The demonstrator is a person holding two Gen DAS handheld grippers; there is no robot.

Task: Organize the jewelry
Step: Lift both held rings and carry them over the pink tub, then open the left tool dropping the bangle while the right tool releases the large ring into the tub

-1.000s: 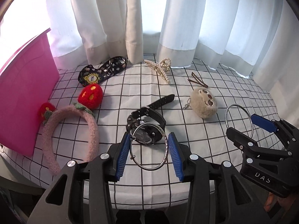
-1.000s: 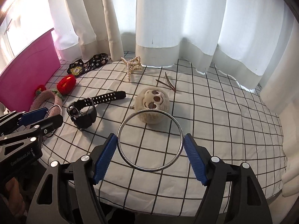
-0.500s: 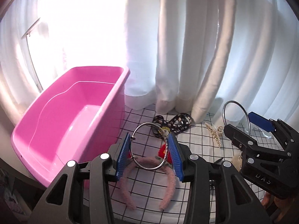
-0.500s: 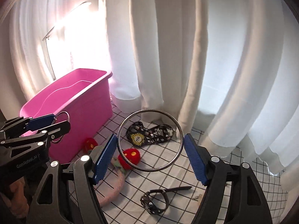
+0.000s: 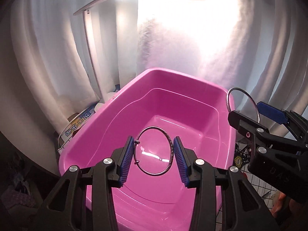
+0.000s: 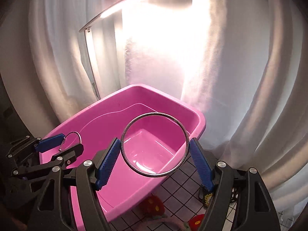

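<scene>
Two bangles were in our claws, one each. Our left claw pinched the smaller clasp bangle across its width between the blue pads, poised over the middle of the pink tub so that a release should drop it straight inside. Our right claw clamped the larger plain bangle edge to edge, above the tub's near corner beside the checked desk. We judged both rings ready to let go; the tub looked empty.
</scene>
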